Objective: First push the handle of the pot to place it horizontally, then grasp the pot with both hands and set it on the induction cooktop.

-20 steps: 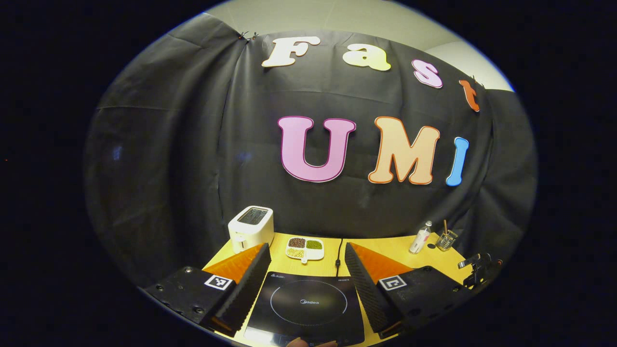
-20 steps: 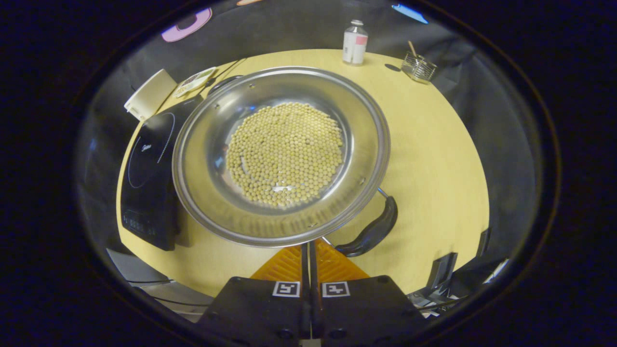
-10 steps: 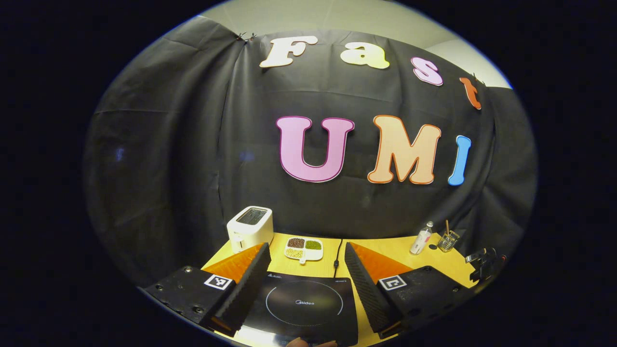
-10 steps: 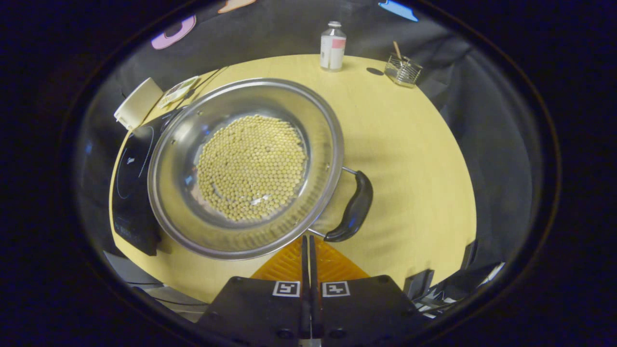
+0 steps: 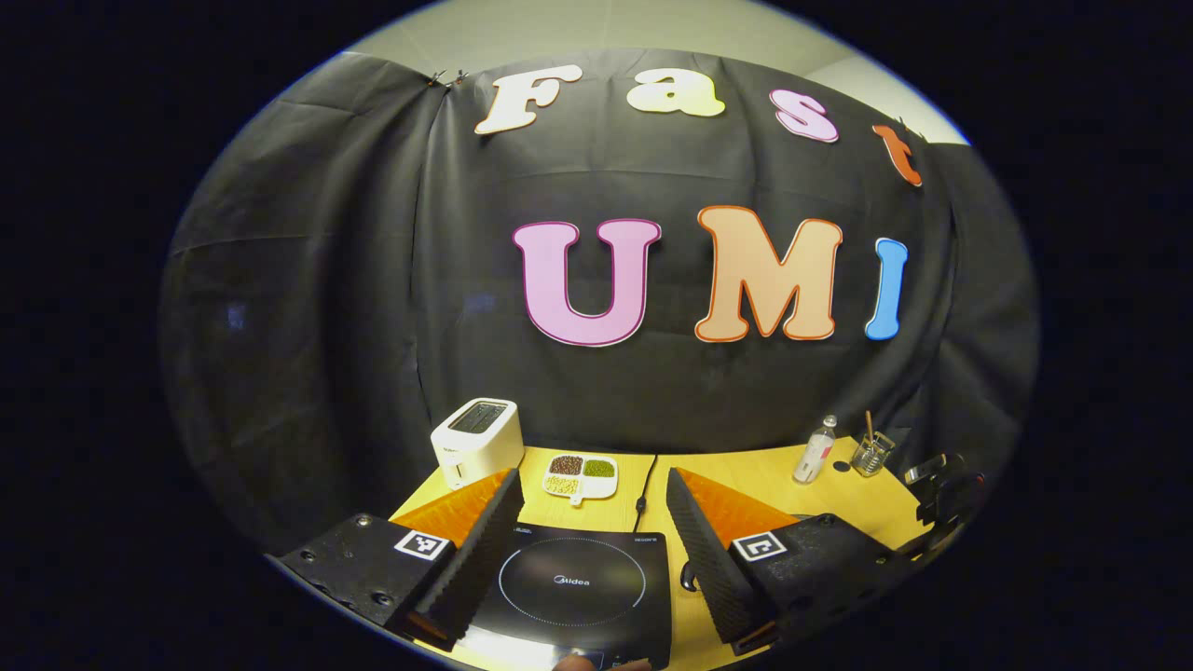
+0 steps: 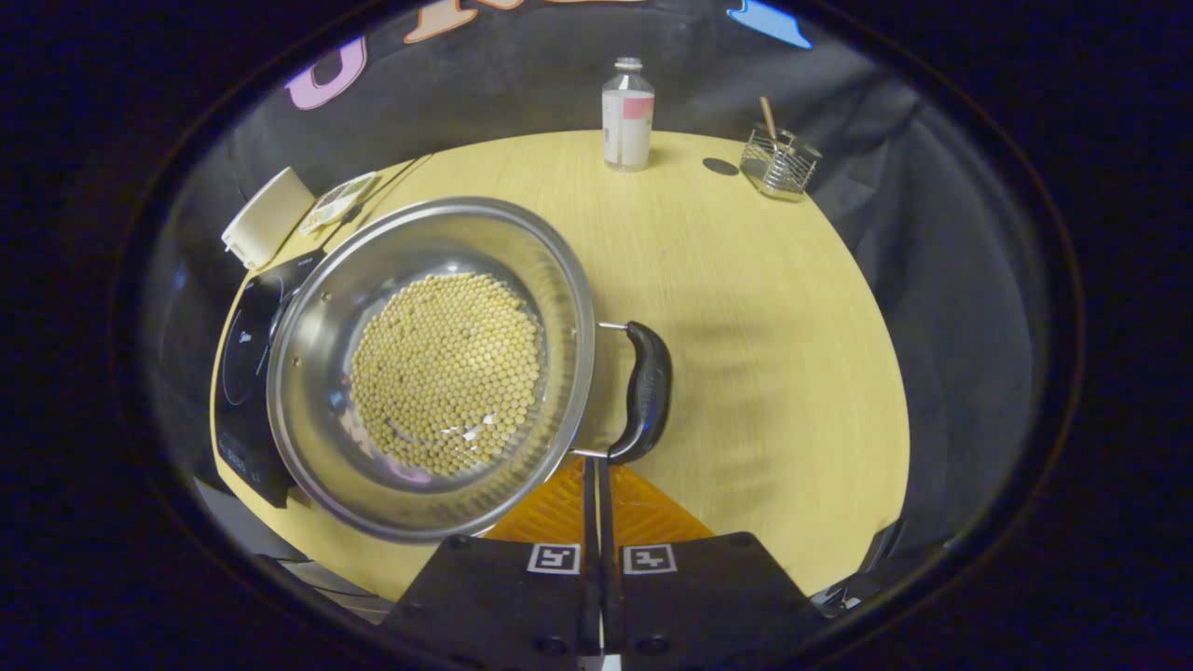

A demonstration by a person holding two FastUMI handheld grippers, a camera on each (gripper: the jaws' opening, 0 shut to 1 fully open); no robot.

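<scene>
**Right fingers closed at the pot handle's near end; left gripper wide over the cooktop**

While the right gripper has its two fingers pressed flat together with nothing between them, the tips sit right at the lower end of the pot handle; can't tell whether they actually touch it. The handle is black, curved, on two metal rods off the pot's right side in the right gripper view. The pot is a wide steel one with a layer of pale yellow beans over its bottom. It stands on the yellow table, its left edge overlapping the induction cooktop from this angle; whether it rests on it, can't tell.

Farther back in the right gripper view: a clear bottle, a small wire basket with a stick in it, a white toaster and a divided dish at the far left.

Left gripper is wide open, holding nothing, fingers apart above the black cooktop. Beyond it in the left gripper view: the toaster, the dish of sorted beans, a black cable, the bottle, the basket.
</scene>
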